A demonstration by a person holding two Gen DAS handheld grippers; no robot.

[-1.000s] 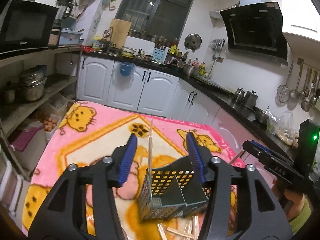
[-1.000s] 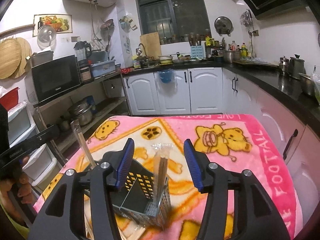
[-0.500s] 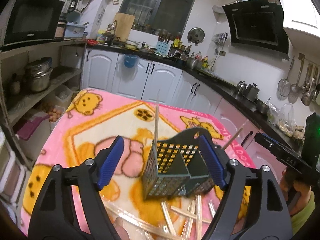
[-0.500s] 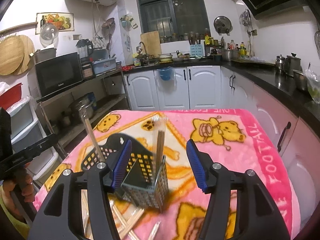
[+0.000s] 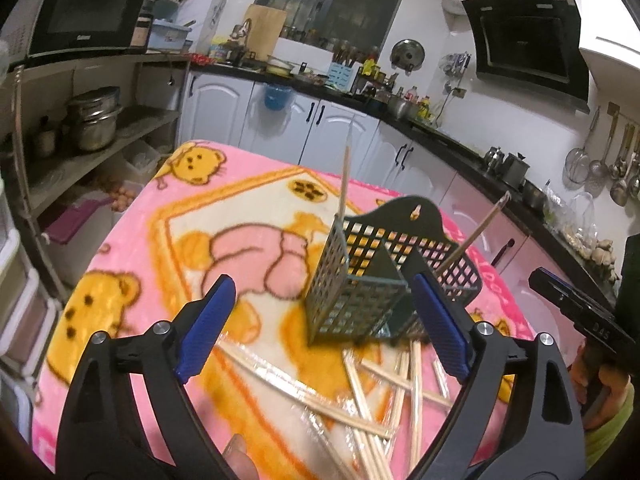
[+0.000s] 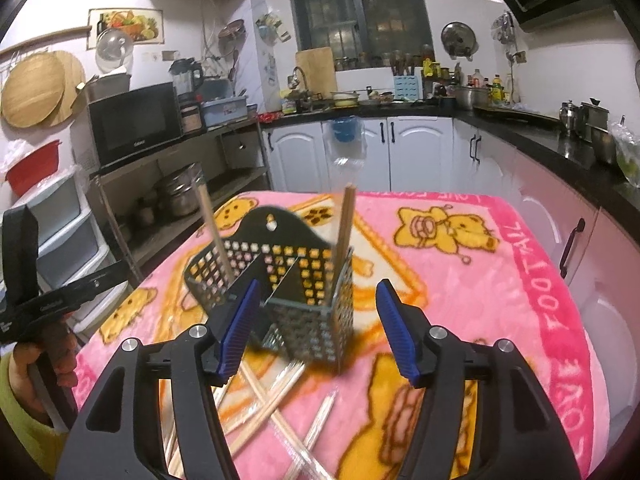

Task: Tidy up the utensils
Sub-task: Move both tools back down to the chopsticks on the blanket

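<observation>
On a fleecy pink bear-print blanket (image 5: 132, 280) over the desk: left tongs (image 5: 320, 324) spread, empty; perforated dark caddy (image 5: 360, 280), two wooden chopsticks (image 6: 344, 224) held upright; loose wrapped chopsticks (image 5: 384, 392) scattered beneath; right tongs (image 6: 316, 328) spread, empty.

Both grippers have drawn back from the utensil basket (image 5: 360, 276). It now appears smaller and farther ahead of the left gripper (image 5: 320, 328) and the right gripper (image 6: 316, 328). More of the loose wrapped chopsticks (image 5: 384, 396) on the blanket (image 5: 132, 264) has come into view in front of the basket.
</observation>
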